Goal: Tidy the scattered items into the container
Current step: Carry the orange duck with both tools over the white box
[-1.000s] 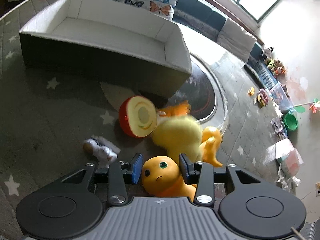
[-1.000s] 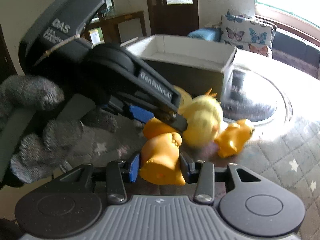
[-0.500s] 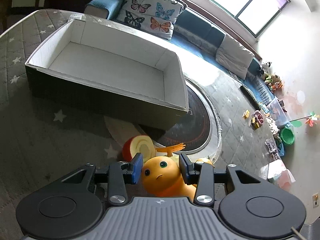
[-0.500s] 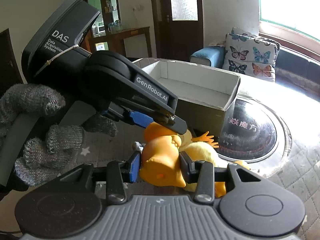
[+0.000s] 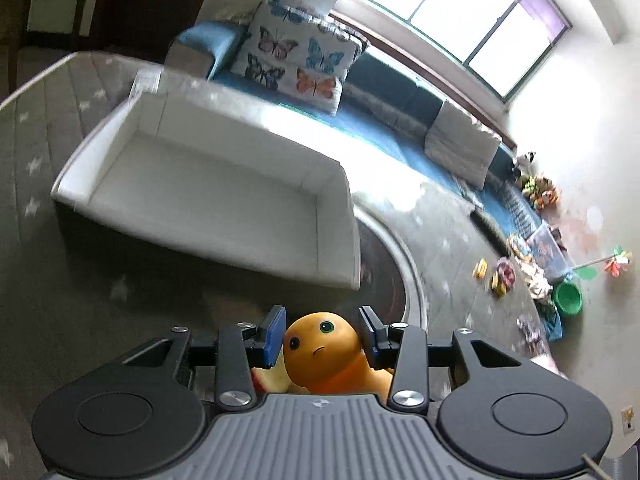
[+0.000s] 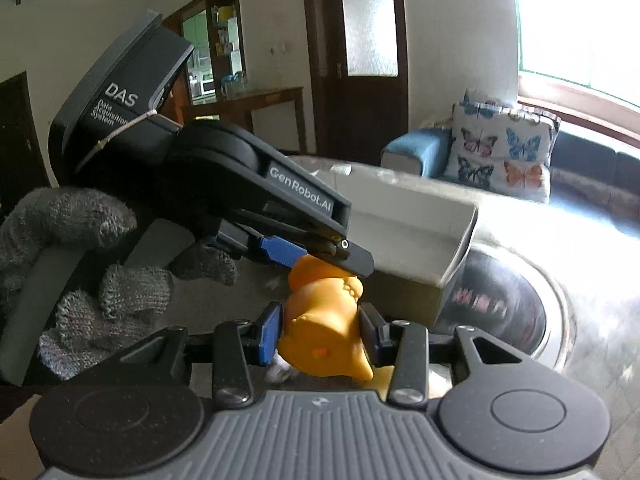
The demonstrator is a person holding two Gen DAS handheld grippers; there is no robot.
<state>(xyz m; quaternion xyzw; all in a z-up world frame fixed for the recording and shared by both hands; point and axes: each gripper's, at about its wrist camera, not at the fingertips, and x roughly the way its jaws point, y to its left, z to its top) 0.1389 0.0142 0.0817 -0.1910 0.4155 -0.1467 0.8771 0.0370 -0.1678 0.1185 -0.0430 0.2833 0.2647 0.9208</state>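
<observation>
A home living room: sofa [image 5: 400, 92], butterfly cushion [image 5: 296, 64], scattered toys [image 5: 520, 268]

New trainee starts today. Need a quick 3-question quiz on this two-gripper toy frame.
1. True or false: the white box already holds toys.
2. What does the left gripper grip on the orange toy? A) head B) tail C) nothing
3. Which wrist view shows a gray knit glove?

Key: 1. False, its visible interior is bare. 2. A; the right gripper has its jaws closed on the toy's body. 3. Right wrist.
</observation>
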